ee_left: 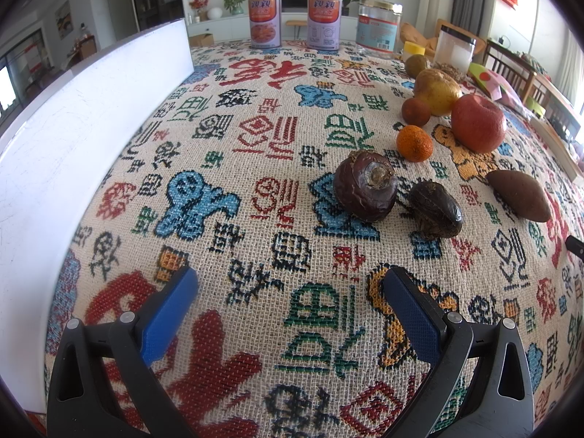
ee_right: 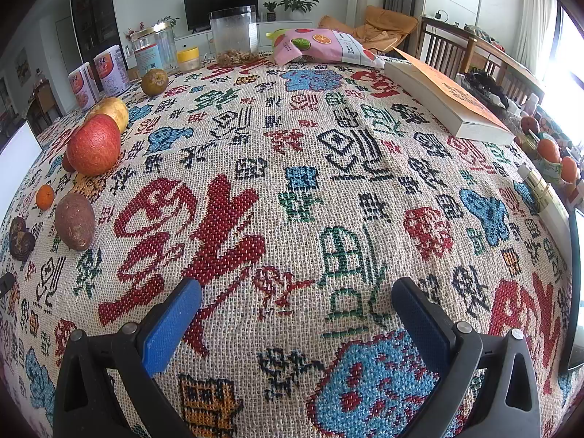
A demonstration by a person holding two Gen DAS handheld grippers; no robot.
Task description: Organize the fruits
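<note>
Red apple [ee_left: 478, 124], pear [ee_left: 436, 91], small orange [ee_left: 414, 143] and dark fruits [ee_left: 365, 186] lie loose on the table [ee_left: 255, 182]; nothing looks sorted yet. Left hand-held gripper [ee_left: 288, 292] and right hand-held gripper [ee_right: 295, 303] both gape wide, empty.

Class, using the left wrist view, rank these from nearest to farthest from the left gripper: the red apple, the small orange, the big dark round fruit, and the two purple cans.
1. Big dark round fruit, just ahead, slightly right.
2. Small orange, behind it.
3. Red apple, farther right.
4. Purple cans, far edge of the table.

Bare cloth [ee_left: 255, 168] ahead, white board [ee_left: 54, 138] walling the left; fruit row [ee_left: 412, 168] crowding the right
</note>
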